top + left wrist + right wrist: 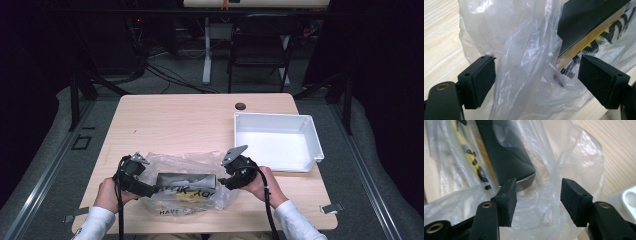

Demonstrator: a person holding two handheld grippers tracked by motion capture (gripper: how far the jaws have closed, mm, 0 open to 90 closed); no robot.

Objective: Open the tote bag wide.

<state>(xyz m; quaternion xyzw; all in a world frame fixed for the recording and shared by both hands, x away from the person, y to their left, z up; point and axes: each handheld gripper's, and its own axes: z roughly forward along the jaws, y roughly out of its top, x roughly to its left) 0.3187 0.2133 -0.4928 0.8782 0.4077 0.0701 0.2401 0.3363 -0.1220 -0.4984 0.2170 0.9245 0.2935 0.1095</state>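
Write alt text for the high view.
A person's two grippers, left and right, flank a clear plastic bag holding a dark box on a wooden table. A white tray sits to the right.

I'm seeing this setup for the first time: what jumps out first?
A crumpled clear plastic bag at the near edge of the wooden table, with a black box inside it. The left gripper and right gripper flank it, jaws open around loose plastic. To the right sits an empty white tray.
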